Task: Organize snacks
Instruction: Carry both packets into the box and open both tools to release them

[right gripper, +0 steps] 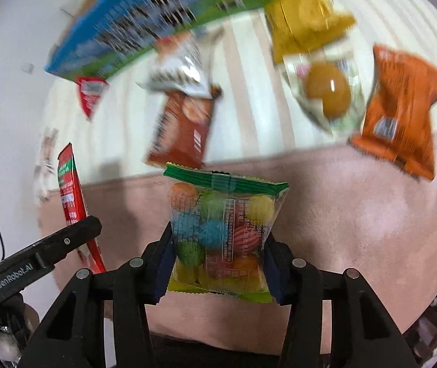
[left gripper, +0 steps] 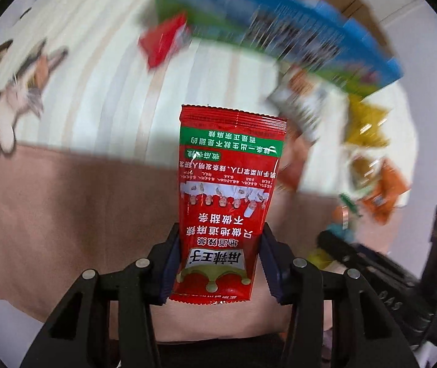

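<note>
My left gripper (left gripper: 218,263) is shut on a red spicy-snack packet (left gripper: 227,190) with Chinese print, held upright above the bed. My right gripper (right gripper: 218,260) is shut on a clear bag of coloured candy balls (right gripper: 221,233) with a green top seal. The red packet (right gripper: 74,202) and the left gripper also show at the left of the right wrist view. A blue and green box (left gripper: 267,21) lies at the far side, also in the right wrist view (right gripper: 144,21). Loose snacks lie near it: a yellow packet (right gripper: 304,15), an orange packet (right gripper: 402,107), a brown packet (right gripper: 184,125).
The surface is a striped white sheet (left gripper: 95,76) with a pink blanket (left gripper: 65,214) in front. A small red packet (left gripper: 163,43) lies by the box. A clear bag with a brown egg (right gripper: 325,92) and a white packet (right gripper: 181,70) lie among the snacks. The right gripper's body (left gripper: 402,270) shows at the lower right.
</note>
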`<state>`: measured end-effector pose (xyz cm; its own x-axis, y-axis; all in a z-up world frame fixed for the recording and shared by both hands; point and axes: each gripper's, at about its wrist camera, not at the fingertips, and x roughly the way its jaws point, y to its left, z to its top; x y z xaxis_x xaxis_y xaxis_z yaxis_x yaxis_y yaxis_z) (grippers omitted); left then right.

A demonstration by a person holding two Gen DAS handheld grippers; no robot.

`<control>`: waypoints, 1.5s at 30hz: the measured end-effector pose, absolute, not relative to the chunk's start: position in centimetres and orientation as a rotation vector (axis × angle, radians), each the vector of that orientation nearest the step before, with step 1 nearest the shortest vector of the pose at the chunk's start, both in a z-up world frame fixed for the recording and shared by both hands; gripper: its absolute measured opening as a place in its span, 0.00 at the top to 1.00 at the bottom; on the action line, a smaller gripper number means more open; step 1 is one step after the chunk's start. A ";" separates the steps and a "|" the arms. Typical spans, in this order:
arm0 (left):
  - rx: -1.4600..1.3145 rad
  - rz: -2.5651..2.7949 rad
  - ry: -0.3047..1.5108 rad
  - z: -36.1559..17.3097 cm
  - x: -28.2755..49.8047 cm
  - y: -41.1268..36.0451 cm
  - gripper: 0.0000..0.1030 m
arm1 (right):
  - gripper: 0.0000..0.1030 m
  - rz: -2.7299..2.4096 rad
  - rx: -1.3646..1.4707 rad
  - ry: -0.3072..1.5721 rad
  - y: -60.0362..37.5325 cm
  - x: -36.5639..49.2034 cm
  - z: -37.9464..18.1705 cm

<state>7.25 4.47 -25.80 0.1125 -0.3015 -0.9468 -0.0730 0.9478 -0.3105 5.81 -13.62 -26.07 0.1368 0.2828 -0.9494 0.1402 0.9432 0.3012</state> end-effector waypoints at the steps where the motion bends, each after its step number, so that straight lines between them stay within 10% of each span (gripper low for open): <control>1: -0.318 -0.186 1.435 -24.5 7.9 4.5 0.57 | 0.49 0.121 0.367 1.420 -13.7 6.4 -25.0; 17: -0.267 -0.246 1.272 -12.6 28.8 3.2 0.57 | 0.49 0.170 0.329 1.218 -16.5 25.9 -11.6; 40: -0.144 -0.064 1.625 -28.3 49.2 4.7 0.55 | 0.38 -0.070 0.087 1.436 -18.4 48.4 -21.5; 41: -0.149 -0.058 1.624 -28.5 49.4 4.8 0.52 | 0.20 -0.079 0.086 1.442 -18.4 48.5 -21.6; 45: -0.194 -0.053 1.607 -28.5 49.6 5.2 0.11 | 0.12 -0.072 0.074 1.455 -18.1 48.9 -22.2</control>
<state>49.63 5.17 -28.55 -0.0333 -0.1570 -0.9870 -0.0918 0.9839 -0.1534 48.88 -18.11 -22.18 0.1144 -0.0041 -0.9934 0.0939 0.9956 0.0067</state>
